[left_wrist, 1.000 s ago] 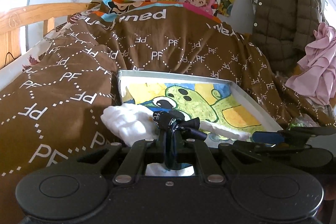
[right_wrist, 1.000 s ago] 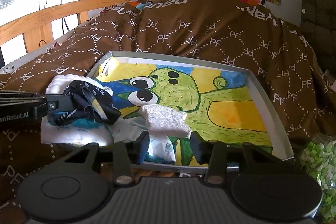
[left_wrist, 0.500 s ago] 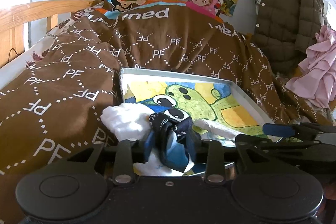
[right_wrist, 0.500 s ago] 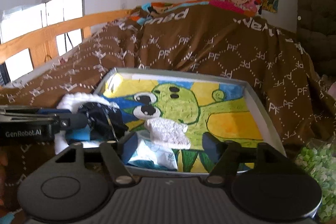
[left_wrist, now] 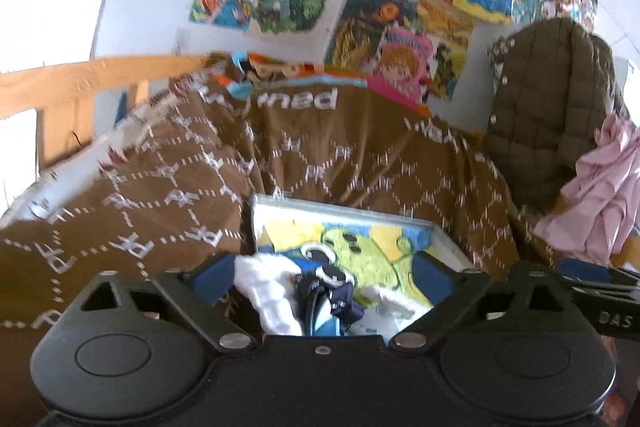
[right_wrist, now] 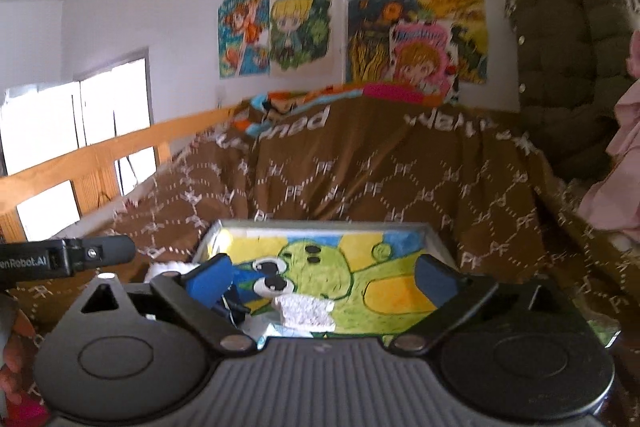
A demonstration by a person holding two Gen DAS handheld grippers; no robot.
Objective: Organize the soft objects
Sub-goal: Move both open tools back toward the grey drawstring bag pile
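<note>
**Both grippers wide open above the tray on the bed**

A brown blanket [left_wrist: 328, 163] printed with white "PF" diamonds covers the bed, rising in a heap toward the wall of cartoon posters [right_wrist: 360, 27]. A wooden rail [right_wrist: 100, 155] runs along the bed's left side; an olive quilted jacket [left_wrist: 552, 115] and a pink cloth [left_wrist: 600, 195] hang at the right.

A shallow grey-rimmed tray [right_wrist: 436, 239] with a green cartoon-creature picture on its floor lies on the blanket near the bed's near edge. The soft things rest at the tray's near-left corner: a white fluffy cloth [left_wrist: 272, 287], a dark navy fabric piece [left_wrist: 328, 295] against its right side, and a white sponge-like pad [right_wrist: 306, 311] further along the near edge, toward the middle.

The left gripper [left_wrist: 326, 277] has just been opening; its blue-padded jaws stand wide apart, the white cloth and navy piece in sight between them, pads not pressing on either. The right gripper [right_wrist: 322, 279] has likewise just been opening and stands spread wide, holding nothing; the white pad lies loose on the tray between its fingers.
</note>
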